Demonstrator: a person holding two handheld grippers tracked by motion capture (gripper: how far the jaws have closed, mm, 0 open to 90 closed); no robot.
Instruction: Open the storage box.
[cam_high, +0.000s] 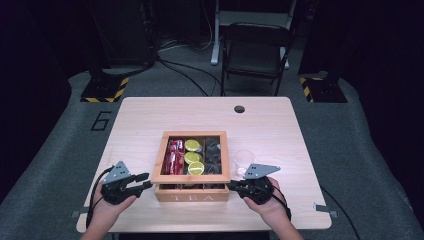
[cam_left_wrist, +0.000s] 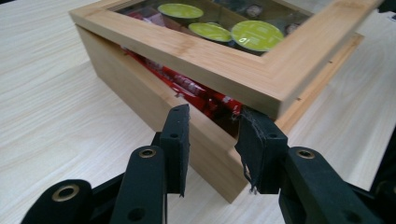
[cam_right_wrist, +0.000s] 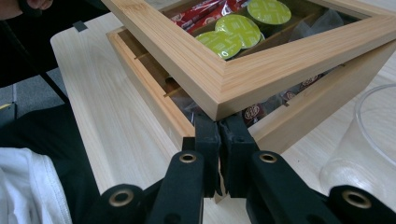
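Observation:
A wooden tea box (cam_high: 191, 192) marked TEA stands at the table's near middle. Its glass-paned lid (cam_high: 195, 134) is raised a little at the front. Under the lid lie red packets (cam_high: 173, 157), green capsules (cam_high: 192, 156) and dark capsules. My left gripper (cam_high: 148, 181) is at the box's front left corner. In the left gripper view its jaws straddle that corner (cam_left_wrist: 210, 154) and close on it, one fingertip (cam_left_wrist: 254, 126) right under the lid's corner. My right gripper (cam_high: 231, 185) is shut, its tips (cam_right_wrist: 219, 122) wedged beneath the lid's front right corner (cam_right_wrist: 219, 100).
A clear plastic cup (cam_high: 244, 160) stands just right of the box, close beside my right gripper (cam_right_wrist: 369, 140). The table (cam_high: 150, 115) has a cable hole (cam_high: 239, 109) near its far edge. A folding chair (cam_high: 255, 50) stands beyond the table.

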